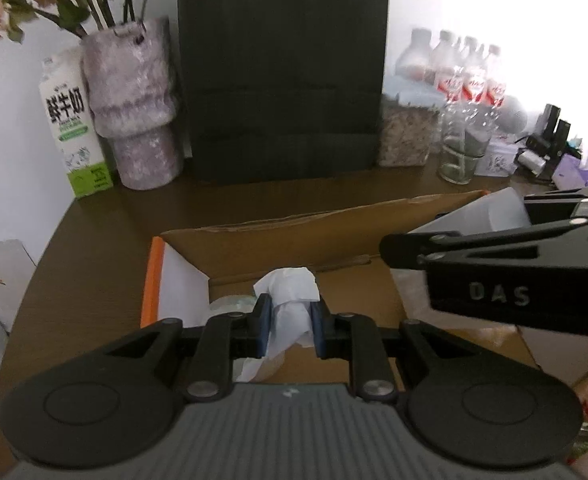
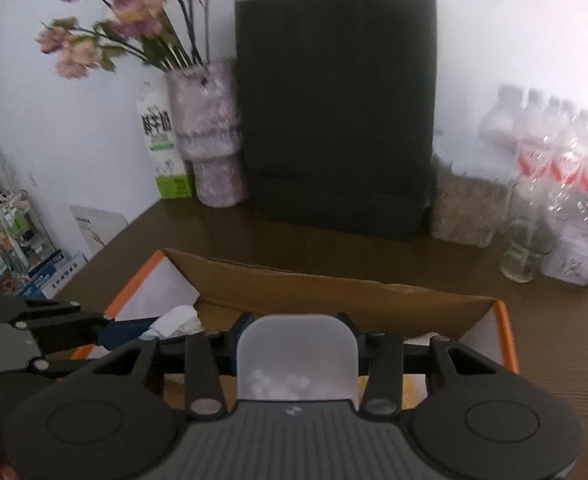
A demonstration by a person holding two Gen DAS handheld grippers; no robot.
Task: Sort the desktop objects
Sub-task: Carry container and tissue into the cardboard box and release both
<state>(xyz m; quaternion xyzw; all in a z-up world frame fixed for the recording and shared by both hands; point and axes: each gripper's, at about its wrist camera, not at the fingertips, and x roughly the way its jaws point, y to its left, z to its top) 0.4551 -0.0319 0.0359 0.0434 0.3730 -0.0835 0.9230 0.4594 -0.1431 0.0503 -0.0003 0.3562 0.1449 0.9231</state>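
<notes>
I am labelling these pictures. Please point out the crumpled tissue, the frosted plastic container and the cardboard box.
crumpled tissue [image 1: 290, 300], left wrist view, upper bunched part.
frosted plastic container [image 2: 298, 352], right wrist view, middle of its front.
cardboard box [image 1: 294, 236], left wrist view, inner back wall.

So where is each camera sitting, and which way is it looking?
Left wrist: sits on the left claw, which pinches a crumpled white tissue; it looks over the open cardboard box. The right claw pokes in.
Right wrist: sits on the right claw, which holds a frosted plastic container; it faces the same box. The left claw shows.
Both see the tall black paper bag.
</notes>
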